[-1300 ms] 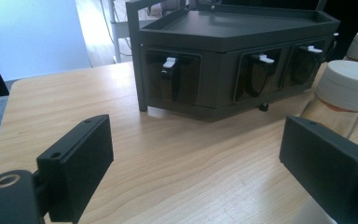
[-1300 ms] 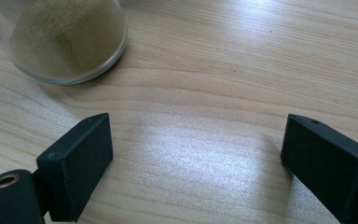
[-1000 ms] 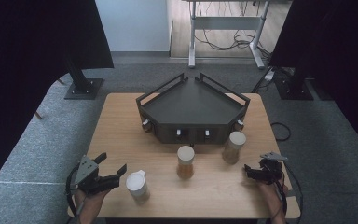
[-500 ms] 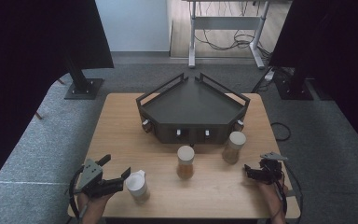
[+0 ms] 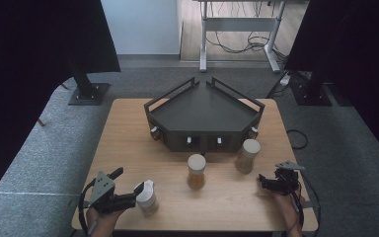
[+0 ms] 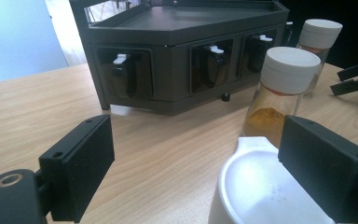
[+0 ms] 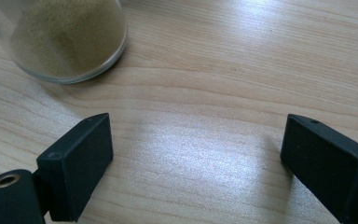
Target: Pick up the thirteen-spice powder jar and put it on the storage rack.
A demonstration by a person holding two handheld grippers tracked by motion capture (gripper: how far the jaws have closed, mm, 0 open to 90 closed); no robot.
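Tabletop (image 5: 128,128) work: left gripper (image 5: 128,190), fingers spread, should centre on jar (image 5: 146,196) before pinching; right gripper (image 5: 266,181) spread, idle.

You look down from above; your gripper cameras sit low and close, sharing the wooden table (image 5: 128,128)

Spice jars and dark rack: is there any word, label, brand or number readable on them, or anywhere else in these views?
None readable.
The three spice jars show plain white lids and no labels.
The dark rack bears no visible print.
The black jaws carry no markings.
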